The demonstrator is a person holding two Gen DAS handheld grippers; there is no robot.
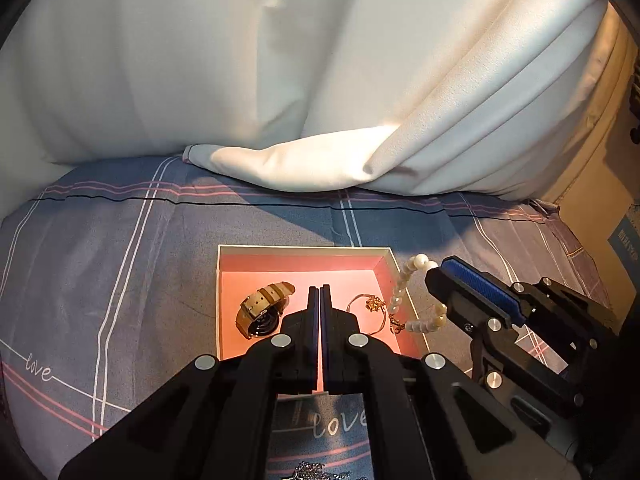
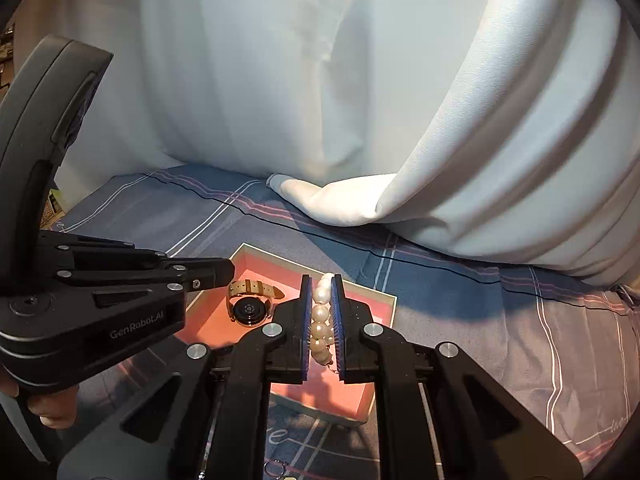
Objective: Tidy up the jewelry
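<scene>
Evidently the right claw pinches the pearl bracelet above the pink box, likely to drop it beside the watch; the left claw is closed, empty.

A grey-blue bedsheet with white and pink check lines and the word "love" in white script fills the lower half of both views. Behind it, across the upper half, hangs a white curtain in soft folds, its hem pooling on the sheet at centre. Warm light falls from the right, and a tan cardboard box stands at the right edge of the left-wrist view.
</scene>
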